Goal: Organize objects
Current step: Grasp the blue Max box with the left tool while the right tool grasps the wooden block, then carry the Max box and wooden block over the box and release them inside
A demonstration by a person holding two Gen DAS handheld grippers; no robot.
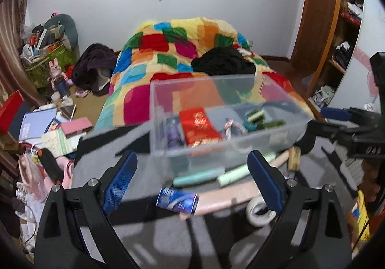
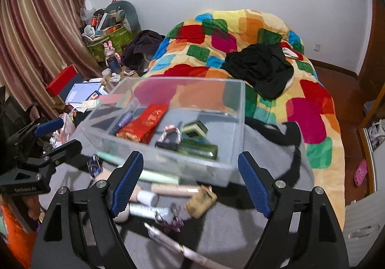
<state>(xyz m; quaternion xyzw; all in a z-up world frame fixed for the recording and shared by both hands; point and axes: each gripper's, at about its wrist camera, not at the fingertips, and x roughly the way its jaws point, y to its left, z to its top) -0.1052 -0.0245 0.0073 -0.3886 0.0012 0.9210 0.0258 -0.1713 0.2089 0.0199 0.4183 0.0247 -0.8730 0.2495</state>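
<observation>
A clear plastic box (image 1: 168, 90) (image 2: 237, 124) stands on a grey cloth (image 1: 216, 240) (image 2: 240, 232). It holds a red packet (image 1: 198, 125) (image 2: 144, 123), a purple tube (image 1: 174, 135), green items (image 2: 199, 147) and a striped piece (image 2: 172, 130). In front of it lie a blue can (image 1: 177, 200), mint tubes (image 1: 211, 176), a tape roll (image 1: 259, 213), a beige tube (image 2: 175, 190), a tan pouch (image 2: 201, 200) and a pen (image 2: 182, 248). My left gripper (image 1: 192, 187) is open and empty above the blue can. My right gripper (image 2: 191, 184) is open and empty over the loose items.
A bed with a bright patchwork quilt (image 1: 173, 52) (image 2: 276, 76) and black clothes (image 2: 262, 66) lies behind. Books and boxes (image 1: 48, 124) clutter the left side. Shelves (image 1: 344, 47) stand at the right. A curtain (image 2: 36, 40) hangs at left.
</observation>
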